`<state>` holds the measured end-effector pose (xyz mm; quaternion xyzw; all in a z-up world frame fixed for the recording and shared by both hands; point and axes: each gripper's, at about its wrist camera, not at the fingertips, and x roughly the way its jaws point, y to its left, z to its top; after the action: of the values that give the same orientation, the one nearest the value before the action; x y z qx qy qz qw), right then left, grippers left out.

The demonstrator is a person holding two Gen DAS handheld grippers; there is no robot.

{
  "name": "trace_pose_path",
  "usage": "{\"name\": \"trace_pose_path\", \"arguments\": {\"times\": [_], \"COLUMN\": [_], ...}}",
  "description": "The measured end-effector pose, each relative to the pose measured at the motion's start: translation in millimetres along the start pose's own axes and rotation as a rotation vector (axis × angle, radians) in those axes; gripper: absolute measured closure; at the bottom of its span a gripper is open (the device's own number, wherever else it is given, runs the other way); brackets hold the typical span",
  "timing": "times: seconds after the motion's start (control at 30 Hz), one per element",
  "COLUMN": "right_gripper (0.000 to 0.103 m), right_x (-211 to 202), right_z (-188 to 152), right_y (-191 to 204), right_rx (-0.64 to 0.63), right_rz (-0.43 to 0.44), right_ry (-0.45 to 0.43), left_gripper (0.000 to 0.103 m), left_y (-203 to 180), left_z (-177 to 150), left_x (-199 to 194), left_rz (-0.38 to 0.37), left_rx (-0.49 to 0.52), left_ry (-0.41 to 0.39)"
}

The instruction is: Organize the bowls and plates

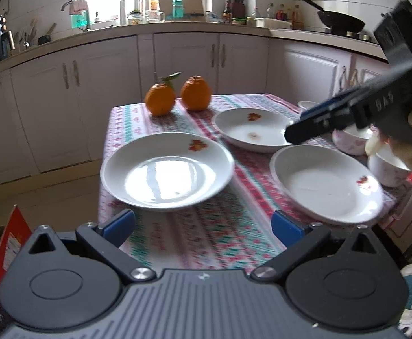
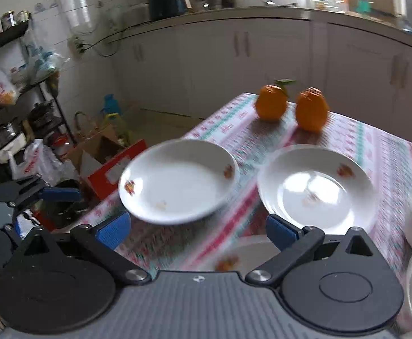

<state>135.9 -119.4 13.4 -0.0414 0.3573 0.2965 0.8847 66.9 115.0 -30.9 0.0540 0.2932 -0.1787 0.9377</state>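
Observation:
Three white plates with small flower prints lie on the patterned tablecloth. In the left wrist view the left plate (image 1: 167,171) is nearest, the far plate (image 1: 252,130) is behind, and the right plate (image 1: 326,183) is beside it. White bowls (image 1: 386,163) stand at the right edge. My left gripper (image 1: 203,226) is open and empty, just short of the left plate. My right gripper (image 2: 196,230) is open and empty above the near plates; it also shows in the left wrist view (image 1: 296,132), over the far plate's rim.
Two oranges (image 1: 177,96) sit at the table's far end. Kitchen cabinets (image 1: 177,65) run behind the table. A red box (image 2: 115,166) and bags lie on the floor left of the table. Shelves (image 2: 16,107) with pots stand at the left wall.

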Motion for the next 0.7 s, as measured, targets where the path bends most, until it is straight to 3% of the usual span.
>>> {"name": "trace_pose_path", "arguments": {"times": [0.3, 0.5, 0.7], "right_gripper": [0.0, 0.0, 0.0], "right_x": [-38.0, -52.9, -53.6], "right_z": [-63.0, -76.2, -68.6], "right_y": [-2.7, -16.7, -39.7], "right_rx": [-0.003, 0.058, 0.092], "right_rz": [-0.148, -0.168, -0.17], "right_ry": [0.007, -0.001, 0.024], "left_gripper": [0.001, 0.001, 0.001], "left_y": [-42.6, -73.0, -95.4], "left_z": [-0.7, -6.5, -9.6], "left_x": [9.7, 17.6, 31.8], "left_rz": [-0.069, -0.136, -0.186], "left_rx": [0.03, 0.086, 0.149], "left_ry": [0.008, 0.027, 0.058]}}
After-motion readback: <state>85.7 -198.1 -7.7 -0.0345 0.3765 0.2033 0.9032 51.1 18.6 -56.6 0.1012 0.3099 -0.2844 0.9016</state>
